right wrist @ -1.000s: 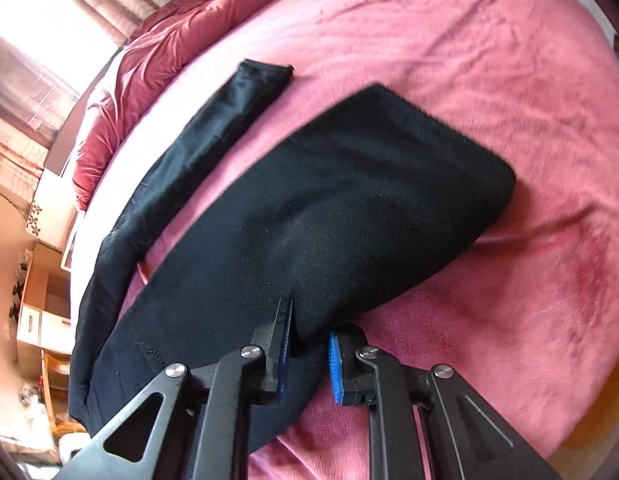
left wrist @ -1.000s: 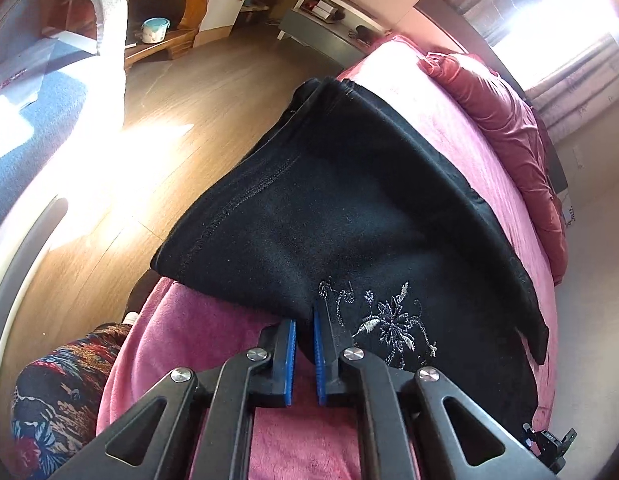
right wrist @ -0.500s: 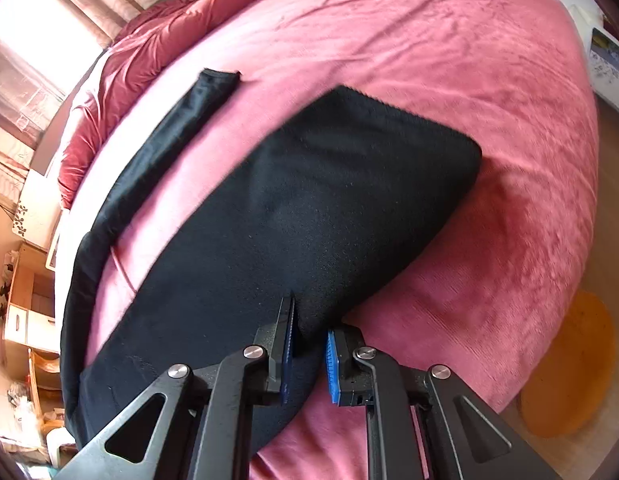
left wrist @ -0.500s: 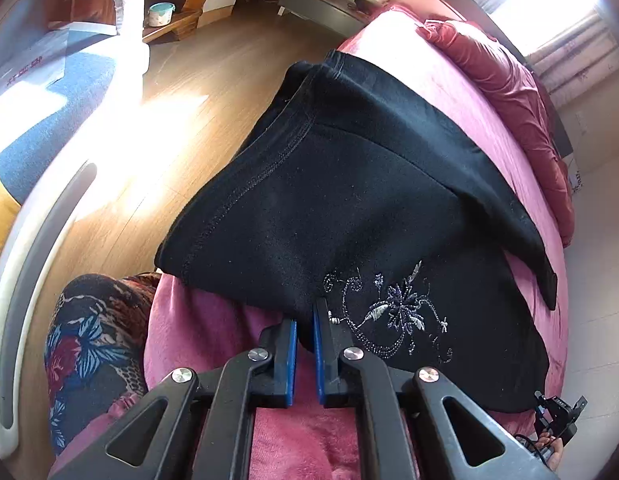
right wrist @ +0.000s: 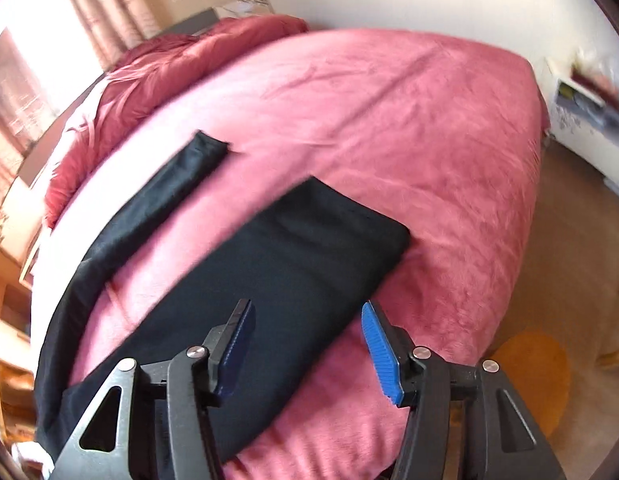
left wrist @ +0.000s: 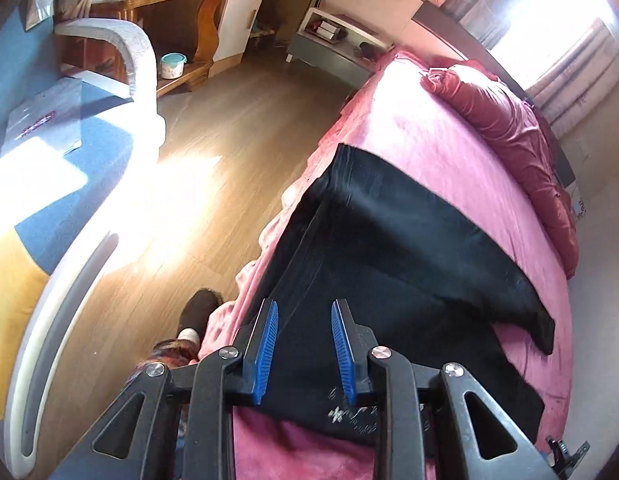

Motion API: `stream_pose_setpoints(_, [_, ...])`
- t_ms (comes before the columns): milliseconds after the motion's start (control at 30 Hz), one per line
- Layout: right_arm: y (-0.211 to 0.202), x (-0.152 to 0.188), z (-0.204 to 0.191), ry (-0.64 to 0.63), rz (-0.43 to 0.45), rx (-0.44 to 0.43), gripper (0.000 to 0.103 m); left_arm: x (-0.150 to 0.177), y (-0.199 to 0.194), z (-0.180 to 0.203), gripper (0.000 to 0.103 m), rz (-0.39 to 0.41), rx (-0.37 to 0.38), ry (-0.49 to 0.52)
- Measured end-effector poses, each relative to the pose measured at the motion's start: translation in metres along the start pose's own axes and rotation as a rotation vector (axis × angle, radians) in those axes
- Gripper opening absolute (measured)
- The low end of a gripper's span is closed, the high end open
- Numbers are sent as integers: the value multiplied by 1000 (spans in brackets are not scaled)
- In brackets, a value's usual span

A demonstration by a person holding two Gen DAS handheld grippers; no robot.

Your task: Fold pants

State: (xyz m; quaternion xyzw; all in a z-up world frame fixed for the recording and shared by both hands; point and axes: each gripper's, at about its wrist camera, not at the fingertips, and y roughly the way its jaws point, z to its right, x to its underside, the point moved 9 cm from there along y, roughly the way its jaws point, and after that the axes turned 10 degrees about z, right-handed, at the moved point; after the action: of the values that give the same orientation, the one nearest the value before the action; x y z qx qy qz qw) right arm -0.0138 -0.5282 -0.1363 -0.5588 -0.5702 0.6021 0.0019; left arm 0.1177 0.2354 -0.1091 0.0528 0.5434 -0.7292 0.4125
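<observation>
Black pants (left wrist: 389, 256) lie flat on the pink bed (left wrist: 437, 132) near its front edge, with silver flower embroidery (left wrist: 349, 414) at the near end. My left gripper (left wrist: 303, 350) is open and empty just above the waist end. In the right wrist view the pants (right wrist: 285, 264) lie with one wide leg toward me and the other leg (right wrist: 181, 172) stretched toward the pillows. My right gripper (right wrist: 305, 352) is open and empty above the near edge of the wide leg.
A bunched dark-red duvet (left wrist: 505, 128) lies at the head of the bed. A blue and white sofa (left wrist: 61, 168) stands across the wooden floor (left wrist: 213, 168). A person's leg and shoe (left wrist: 197, 312) stand beside the bed. An orange mat (right wrist: 537, 368) lies on the floor.
Both grippers have opened and let go of the pants, which now lie flat on the bed. Both grippers have pulled back and up.
</observation>
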Motion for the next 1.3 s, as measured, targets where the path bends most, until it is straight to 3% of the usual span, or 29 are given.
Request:
stream_pose_setpoints(200, [-7,41,-91,-165,-92,-162,62,-58,78,35,30,-45,88,-75])
stream_pose_setpoints(367, [-8,87,-156,-280,-177,-248,64,-86,151,47,34,-102,84,-208])
stream_pose_setpoints(467, [-2,112,-177,-336,-229,-273,64,-103,192,54,47,-134,72,-214])
stream_pose_setpoints(767, [19,147,-184,-365,-335,-231,67,-113,272,55,45,-223,2,-286])
stream_pose_setpoints(967, [21,151,-181,-362,-350,-210,67,-110,299,62,39,-249,-54,-235])
stream_pose_setpoints(1033, [20,153,-180,-368,-352,-207,67,-110,301,63,24,-235,-70,-196])
stream_pose_setpoints(1067, [21,152,-182,-374,-349,-204,67,-111,300,65,21,-227,-72,-160])
stream_pose_setpoints(1133, [23,152,-183,-378,-345,-200,67,-112,292,73,10,-204,-54,-93])
stream_pose_setpoints(1300, [22,145,-195,-391,-320,-211,67,-125,238,98,8,-73,86,-7])
